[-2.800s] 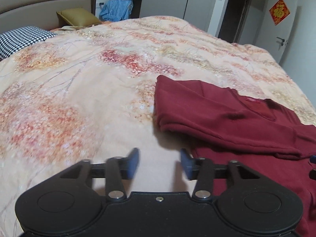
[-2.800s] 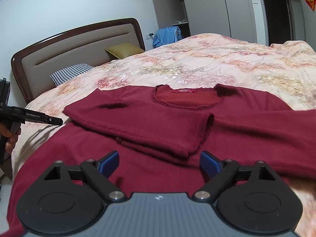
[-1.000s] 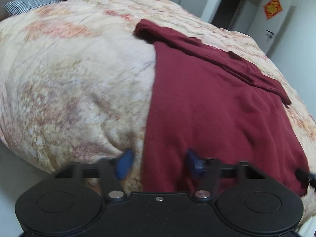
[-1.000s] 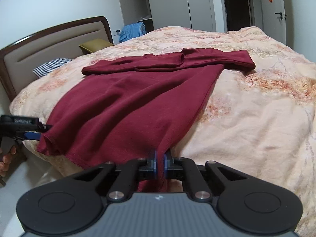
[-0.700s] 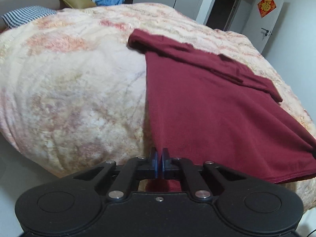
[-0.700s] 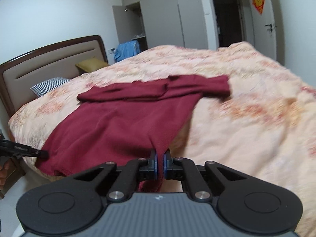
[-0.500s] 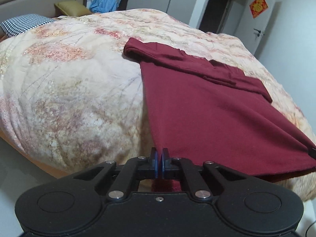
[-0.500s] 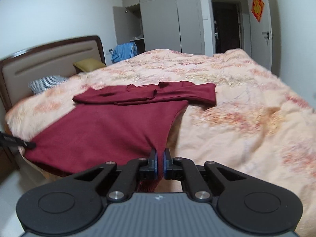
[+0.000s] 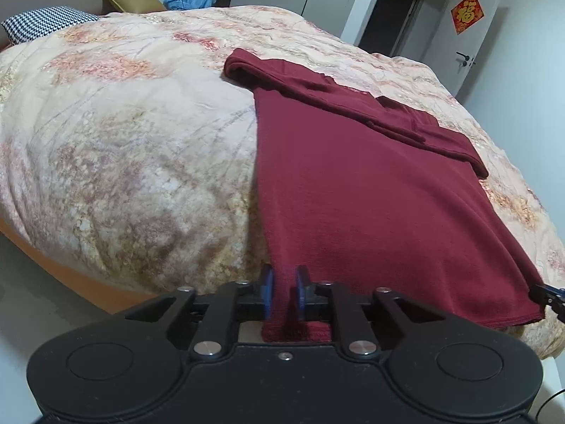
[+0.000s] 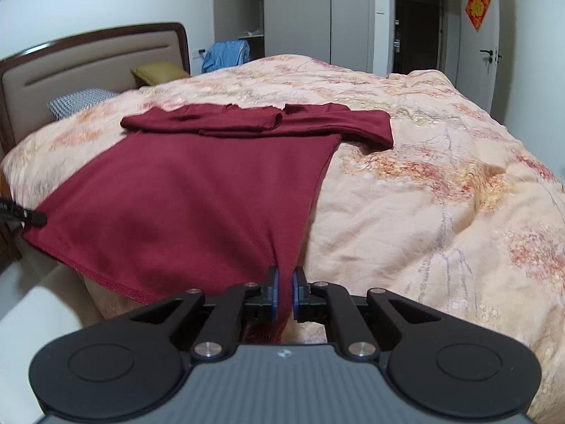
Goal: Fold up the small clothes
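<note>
A dark red long-sleeved top (image 9: 370,183) lies on the bed with both sleeves folded across its chest, hem toward me. It also shows in the right wrist view (image 10: 197,190). My left gripper (image 9: 284,291) is shut on the hem's left corner. My right gripper (image 10: 285,295) is shut on the hem's right corner. The hem is lifted off the bed edge and stretched between the two. The right gripper's tip (image 9: 547,293) shows at the far right of the left wrist view; the left gripper's tip (image 10: 24,215) shows at the left of the right wrist view.
The bed has a peach floral quilt (image 10: 441,183), a padded headboard (image 10: 88,60), a checked pillow (image 10: 79,100) and a mustard pillow (image 10: 159,70). A blue garment (image 10: 226,54) lies by the grey wardrobe. A door with a red decoration (image 10: 476,5) is at the right.
Both grippers closed on the hem corners, the left one after the right. They have since lifted and drawn the hem back off the bed edge, pulling the top's body taut.
</note>
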{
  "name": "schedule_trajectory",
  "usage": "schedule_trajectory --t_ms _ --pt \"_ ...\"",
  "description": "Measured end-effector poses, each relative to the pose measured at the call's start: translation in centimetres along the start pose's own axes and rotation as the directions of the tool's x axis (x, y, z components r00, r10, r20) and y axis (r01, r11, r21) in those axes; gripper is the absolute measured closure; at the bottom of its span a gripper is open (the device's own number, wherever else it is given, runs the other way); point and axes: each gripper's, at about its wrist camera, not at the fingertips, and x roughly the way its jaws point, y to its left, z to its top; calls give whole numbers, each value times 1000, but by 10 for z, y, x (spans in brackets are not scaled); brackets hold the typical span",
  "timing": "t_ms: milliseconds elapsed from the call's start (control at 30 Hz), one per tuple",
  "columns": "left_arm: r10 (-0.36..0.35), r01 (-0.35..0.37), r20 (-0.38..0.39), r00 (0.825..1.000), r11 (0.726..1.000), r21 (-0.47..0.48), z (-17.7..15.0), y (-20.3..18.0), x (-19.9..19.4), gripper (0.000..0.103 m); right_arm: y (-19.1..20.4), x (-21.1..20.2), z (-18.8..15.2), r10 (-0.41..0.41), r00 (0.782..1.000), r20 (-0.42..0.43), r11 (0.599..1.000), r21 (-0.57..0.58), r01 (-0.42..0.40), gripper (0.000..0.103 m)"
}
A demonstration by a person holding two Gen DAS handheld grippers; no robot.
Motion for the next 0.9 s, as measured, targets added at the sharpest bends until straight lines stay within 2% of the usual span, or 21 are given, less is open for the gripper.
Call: schedule_trajectory --t_ms 33,100,133,167,233,333,433,500,567,667,900 --pt "0 0 -1 1000 1000 -3 -1 0 0 77 1 0 -1 -1 1000 -1 1000 -9 1 94" --pt "8 -8 -8 1000 1000 -7 -1 1 -1 63 3 1 -2 -5 1000 3 1000 -29 5 85" --pt "10 -10 -6 1000 1000 -9 -2 1 -2 55 4 1 -2 -13 1000 3 999 -42 13 71" --pt "11 -11 0 1000 1000 -9 -2 2 -4 50 5 1 -2 -25 1000 5 998 -61 25 57" --pt "22 -22 19 1000 1000 -4 -3 2 -9 30 8 0 -4 -51 999 15 992 -116 53 46" --pt "38 -39 53 998 999 18 -4 -1 -19 15 13 -4 -8 -60 997 45 978 -198 68 28" --pt "53 -58 101 994 997 47 -5 -7 -25 1 23 -11 -13 -17 996 91 954 -298 43 13" --pt "50 -61 126 991 995 83 -6 -15 -26 1 35 -13 -18 24 994 111 919 -393 21 9" --pt "38 -53 120 992 991 123 -7 -24 -22 1 51 -11 -23 52 993 108 872 -490 8 5" --pt "20 -36 103 994 988 153 -7 -36 -15 1 73 -1 -29 84 992 91 797 -604 -12 5" --pt "-13 -5 81 997 975 224 -12 -59 -2 1 111 35 -36 97 992 76 667 -745 -8 7"
